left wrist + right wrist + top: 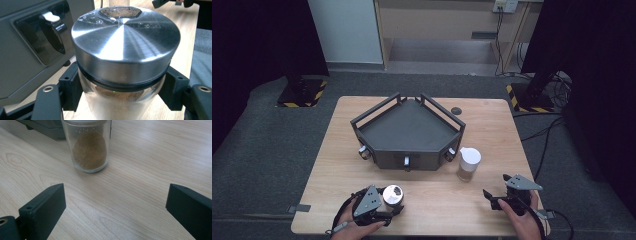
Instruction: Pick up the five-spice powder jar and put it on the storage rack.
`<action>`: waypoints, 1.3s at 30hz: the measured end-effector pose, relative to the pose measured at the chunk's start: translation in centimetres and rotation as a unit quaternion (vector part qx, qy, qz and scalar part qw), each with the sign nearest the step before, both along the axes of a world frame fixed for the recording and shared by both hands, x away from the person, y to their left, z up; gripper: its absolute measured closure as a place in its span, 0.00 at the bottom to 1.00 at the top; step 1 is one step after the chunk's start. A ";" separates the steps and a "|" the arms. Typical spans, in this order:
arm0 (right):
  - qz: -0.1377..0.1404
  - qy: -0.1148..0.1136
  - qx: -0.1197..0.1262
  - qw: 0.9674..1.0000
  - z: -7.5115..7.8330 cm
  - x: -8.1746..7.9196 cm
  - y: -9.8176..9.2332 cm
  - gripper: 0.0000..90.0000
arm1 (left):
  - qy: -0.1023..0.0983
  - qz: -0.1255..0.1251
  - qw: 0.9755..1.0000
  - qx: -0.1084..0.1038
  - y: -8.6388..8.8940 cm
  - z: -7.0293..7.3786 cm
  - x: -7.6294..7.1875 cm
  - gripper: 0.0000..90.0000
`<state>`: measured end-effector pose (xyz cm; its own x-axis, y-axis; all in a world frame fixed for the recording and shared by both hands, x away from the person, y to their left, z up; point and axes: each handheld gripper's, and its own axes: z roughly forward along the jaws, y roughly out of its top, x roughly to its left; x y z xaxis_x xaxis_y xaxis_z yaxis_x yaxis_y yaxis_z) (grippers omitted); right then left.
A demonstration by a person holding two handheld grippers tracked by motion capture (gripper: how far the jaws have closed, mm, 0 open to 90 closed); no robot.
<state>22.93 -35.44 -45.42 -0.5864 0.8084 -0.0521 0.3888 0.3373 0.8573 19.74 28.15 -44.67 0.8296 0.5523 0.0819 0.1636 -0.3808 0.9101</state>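
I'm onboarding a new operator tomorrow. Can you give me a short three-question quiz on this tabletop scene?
1. True or false: the left gripper is shut on the metal-lidded jar.
2. What stands ahead of the right gripper's open jaws? A) a spoon B) the white-lidded jar of brown powder C) a plate
3. Fill in: the dark tray stands on the wooden ____.

Key: 1 true; 2 B; 3 table.
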 end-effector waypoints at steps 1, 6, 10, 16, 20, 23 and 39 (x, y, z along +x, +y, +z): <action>0.000 0.000 0.000 1.000 0.0 0.0 0.0 0.04 | 0.000 0.000 1.000 -0.002 0.0 0.1 -0.1 0.33; 0.002 -0.001 0.000 1.000 0.1 0.0 0.0 0.04 | -0.002 -0.011 1.000 0.004 -0.3 1.0 -0.1 0.33; 0.001 0.001 0.002 1.000 0.0 0.0 -0.2 0.04 | -0.002 -0.019 1.000 0.000 -0.5 1.5 0.2 0.33; 0.001 -0.003 0.003 1.000 0.3 0.0 -0.3 0.04 | -0.002 -0.031 0.999 0.004 -0.6 2.4 1.0 0.33; -0.001 -0.002 0.003 1.000 0.3 -0.1 -0.3 0.04 | -0.001 -0.038 0.999 0.000 -0.5 2.9 1.6 0.33; -0.001 -0.002 0.006 1.000 0.3 -0.1 -0.4 0.04 | -0.001 -0.043 0.999 -0.006 -0.2 3.2 2.0 0.33; -0.002 -0.002 0.006 1.000 0.4 -0.1 -0.6 0.04 | -0.010 -0.065 0.998 0.010 0.4 6.9 4.1 0.33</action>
